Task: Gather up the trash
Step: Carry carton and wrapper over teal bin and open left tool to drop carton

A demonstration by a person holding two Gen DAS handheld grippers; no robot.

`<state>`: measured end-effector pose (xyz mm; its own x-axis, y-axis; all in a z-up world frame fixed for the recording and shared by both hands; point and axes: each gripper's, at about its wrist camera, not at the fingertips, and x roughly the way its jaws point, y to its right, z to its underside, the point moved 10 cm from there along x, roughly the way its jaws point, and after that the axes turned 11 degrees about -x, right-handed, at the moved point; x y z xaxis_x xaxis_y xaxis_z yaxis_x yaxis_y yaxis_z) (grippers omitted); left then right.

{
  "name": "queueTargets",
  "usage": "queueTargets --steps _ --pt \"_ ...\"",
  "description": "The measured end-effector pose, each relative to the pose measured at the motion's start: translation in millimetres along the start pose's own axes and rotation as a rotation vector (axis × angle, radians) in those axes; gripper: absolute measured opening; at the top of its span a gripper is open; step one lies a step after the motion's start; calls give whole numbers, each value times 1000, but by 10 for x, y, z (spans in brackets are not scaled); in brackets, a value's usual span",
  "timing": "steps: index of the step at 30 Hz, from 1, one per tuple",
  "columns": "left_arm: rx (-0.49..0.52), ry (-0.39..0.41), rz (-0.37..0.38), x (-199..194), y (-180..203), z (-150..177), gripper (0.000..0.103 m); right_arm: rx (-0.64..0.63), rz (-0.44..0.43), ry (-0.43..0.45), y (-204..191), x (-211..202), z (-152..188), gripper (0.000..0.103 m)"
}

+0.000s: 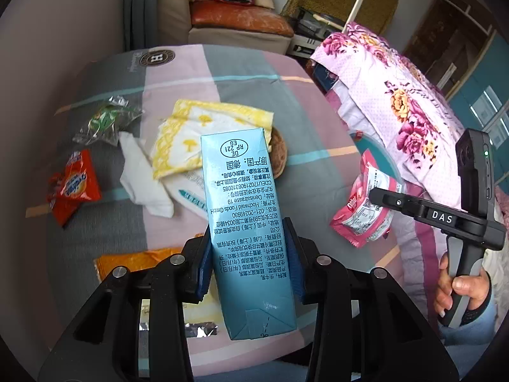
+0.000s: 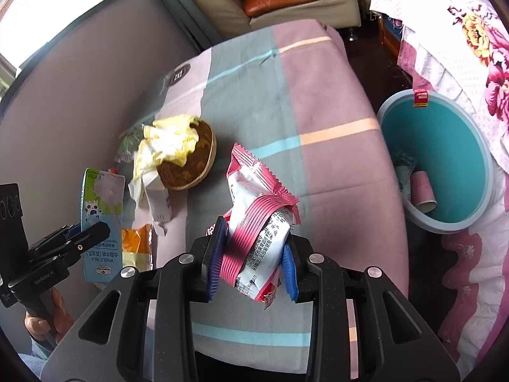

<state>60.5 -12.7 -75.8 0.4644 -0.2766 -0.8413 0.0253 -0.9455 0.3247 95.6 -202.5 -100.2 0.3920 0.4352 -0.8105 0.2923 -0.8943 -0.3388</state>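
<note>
My left gripper point(image 1: 251, 254) is shut on a light blue milk carton point(image 1: 245, 210) and holds it above the striped cloth table point(image 1: 241, 63). The carton also shows in the right wrist view point(image 2: 101, 219). My right gripper point(image 2: 253, 254) is shut on a pink and white snack wrapper point(image 2: 257, 216), held above the table; it shows in the left wrist view point(image 1: 366, 210). A teal trash bin point(image 2: 445, 159) stands on the floor to the right of the table, with a pink paper cup point(image 2: 421, 191) inside.
On the table lie an orange-red snack packet point(image 1: 73, 187), a clear green wrapper point(image 1: 105, 121), white tissue point(image 1: 143, 178), yellow-white napkins point(image 1: 203, 130) over a brown bowl point(image 2: 197, 159), and an orange wrapper point(image 1: 136, 261). A floral cloth point(image 1: 397, 102) hangs at the right.
</note>
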Motion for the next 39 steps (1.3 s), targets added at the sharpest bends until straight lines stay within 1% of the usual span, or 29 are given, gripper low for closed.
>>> queueTargets --steps 5,12,18,23,27,31,39 --pt "45 -4 14 66 268 -73 40 40 17 51 229 -178 -86 30" --pt "124 -34 65 304 806 -199 40 124 68 152 779 -569 -235 30" --pt "217 -63 122 603 1508 -314 40 192 133 235 1309 -936 -317 30" --pt "290 -95 140 869 1969 -330 40 237 195 290 1721 -1187 -353 30" --pt "326 -128 146 1105 2267 -319 40 271 223 301 1999 -1267 -311 30" --pt "360 -162 148 1342 2532 -262 40 306 236 288 2209 -1200 -233 30" --pt "398 -226 134 1787 2840 -191 40 359 257 267 2557 -1146 -122 30"
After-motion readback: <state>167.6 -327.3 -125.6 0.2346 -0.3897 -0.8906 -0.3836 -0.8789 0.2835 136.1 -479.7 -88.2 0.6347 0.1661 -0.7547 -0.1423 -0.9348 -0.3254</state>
